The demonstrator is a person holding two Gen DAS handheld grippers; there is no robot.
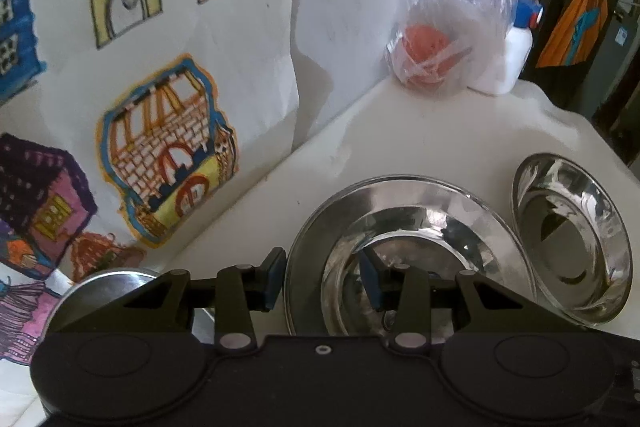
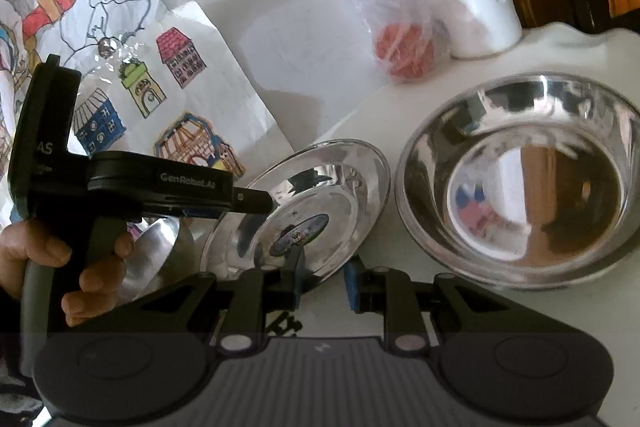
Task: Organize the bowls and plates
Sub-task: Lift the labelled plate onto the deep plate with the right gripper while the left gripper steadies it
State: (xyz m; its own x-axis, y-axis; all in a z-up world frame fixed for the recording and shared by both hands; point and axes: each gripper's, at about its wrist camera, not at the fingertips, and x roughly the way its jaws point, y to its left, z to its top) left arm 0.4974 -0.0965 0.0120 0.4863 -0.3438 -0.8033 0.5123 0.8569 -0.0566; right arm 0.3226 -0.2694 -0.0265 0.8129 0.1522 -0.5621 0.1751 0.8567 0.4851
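- A white tabletop [image 1: 400,131] runs along a wall hung with children's drawings of houses [image 1: 132,67].
- My left gripper [image 1: 320,281], held low and level, has its fingers spread around the near left rim of the steel plate [image 1: 400,227], one pad outside, one inside; I cannot tell whether they touch.
- My right gripper [image 2: 322,283] stands part open at the same plate's near rim, holding nothing.
- My left hand [image 2: 80,263] wraps the other gripper's handle.
- The plate sits tilted, its left edge raised.
- The steel bowl [image 2: 520,187] stands upright, mouth up, just right of the plate.
- Behind it are a plastic bag [image 2: 400,27] and a white bottle [image 2: 480,15].
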